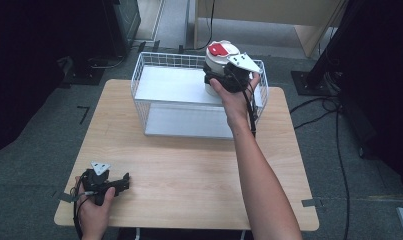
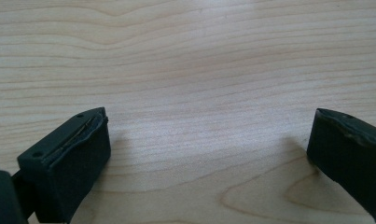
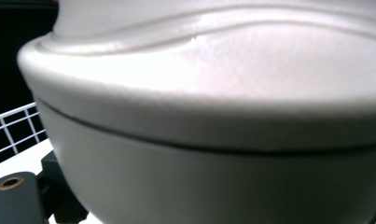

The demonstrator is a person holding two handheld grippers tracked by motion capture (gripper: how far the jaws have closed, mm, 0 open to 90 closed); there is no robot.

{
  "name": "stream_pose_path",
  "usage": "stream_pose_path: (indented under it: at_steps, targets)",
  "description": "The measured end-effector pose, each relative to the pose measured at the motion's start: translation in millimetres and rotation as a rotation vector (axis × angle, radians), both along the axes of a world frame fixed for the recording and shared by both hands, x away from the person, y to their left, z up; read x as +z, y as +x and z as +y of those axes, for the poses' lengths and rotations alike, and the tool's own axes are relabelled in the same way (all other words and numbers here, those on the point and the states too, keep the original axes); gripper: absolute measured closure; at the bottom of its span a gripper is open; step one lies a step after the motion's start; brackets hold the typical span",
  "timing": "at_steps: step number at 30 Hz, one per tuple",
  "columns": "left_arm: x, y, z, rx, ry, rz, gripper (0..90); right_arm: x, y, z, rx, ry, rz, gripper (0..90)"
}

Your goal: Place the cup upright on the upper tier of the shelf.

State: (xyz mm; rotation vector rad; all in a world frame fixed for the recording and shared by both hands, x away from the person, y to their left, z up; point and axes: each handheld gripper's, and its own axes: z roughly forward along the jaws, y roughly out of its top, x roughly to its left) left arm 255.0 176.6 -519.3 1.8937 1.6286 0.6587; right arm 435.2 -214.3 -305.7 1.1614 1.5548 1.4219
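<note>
We read no text, label, brand or number anywhere, not even on the red patch [image 1: 218,49] atop the white container [image 1: 216,62] over the wire basket [image 1: 154,95].

wooden table [image 1: 189,175] | black stand base [image 1: 309,82] – floor, right | cables [image 1: 339,145]

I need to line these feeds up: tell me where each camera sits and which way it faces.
High view: above the person's side, facing forward and down on the table; forearms, both tools.
Left gripper view: on the left tool, facing bare tabletop; open jaws.
Right gripper view: on the right tool, against the white tub; jaw base.
Shared: tub and basket.
</note>
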Motion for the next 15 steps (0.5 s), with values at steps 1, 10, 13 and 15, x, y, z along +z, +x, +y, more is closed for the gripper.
stream_pose_path:
  at_steps: [1, 10, 13, 15]
  targets:
    - [0.0, 0.0, 0.0, 0.000, 0.000, 0.000, 0.0, 1.3, -1.3, 0.2, 0.003, -0.012, -0.006, 5.0]
    - [0.1, -0.4, -0.2, -0.006, 0.001, 0.001, 0.0, 8.1, -6.5, 0.7, 0.015, -0.022, -0.013, 0.0]
    - [0.1, -0.4, -0.2, -0.006, 0.001, 0.001, 0.0, 8.4, -9.3, -2.6, 0.025, -0.031, -0.013, 0.0]
    - [0.1, -0.4, -0.2, -0.006, 0.001, 0.001, 0.0, 8.4, -11.7, -4.2, 0.029, -0.025, -0.013, 0.0]
